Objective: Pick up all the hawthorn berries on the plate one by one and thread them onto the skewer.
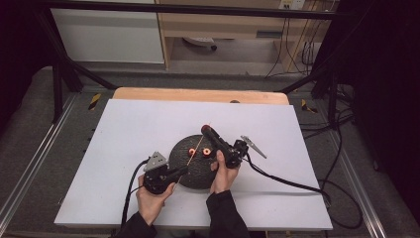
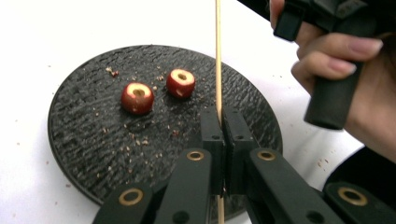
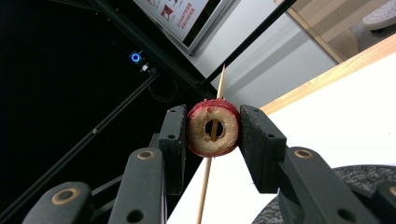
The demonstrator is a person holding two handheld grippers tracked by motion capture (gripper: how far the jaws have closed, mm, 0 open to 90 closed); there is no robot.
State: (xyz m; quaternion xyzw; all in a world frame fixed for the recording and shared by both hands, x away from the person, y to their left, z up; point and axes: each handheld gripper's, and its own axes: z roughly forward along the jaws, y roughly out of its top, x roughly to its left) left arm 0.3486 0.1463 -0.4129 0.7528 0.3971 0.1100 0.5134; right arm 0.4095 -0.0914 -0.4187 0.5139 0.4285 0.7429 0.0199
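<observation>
Skewering step: cored hawthorn-like fruit going onto a bamboo stick, both hands working over the dark round plate (image 1: 194,171) on the white counter (image 1: 124,148).

Left side first. Left gripper (image 2: 222,122) is clamped tight on the skewer (image 2: 217,56), jaws fully together with the stick pinched between the pads. In the left gripper view the stick runs straight up the frame, away from the camera, in line with the jaws. In the high view its long axis goes diagonally from the left gripper (image 1: 181,172) up and to the right, tip toward the far edge of the counter and the right gripper. Two more cored fruits (image 2: 137,98) (image 2: 181,83) sit loose on the plate, near each other but apart, crumbs scattered around them.

Right side. Right gripper (image 3: 214,128) squeezes a cored fruit ring (image 3: 214,127) across its red skin, hole facing the camera. The skewer (image 3: 215,100) crosses the hole: a stretch shows inside it, the pointed tip above the ring, the shaft below. Whether it runs through the core or only passes behind the ring, I can't tell.

Doing it well, my read: keep stick axis and core hole collinear, slide the ring along the stick rather than pushing sideways, or the thin stick bows. The left grip sits far from the tip, so flex is likely; go slowly. Keep the squeeze on the ring light, as soft flesh may split.
</observation>
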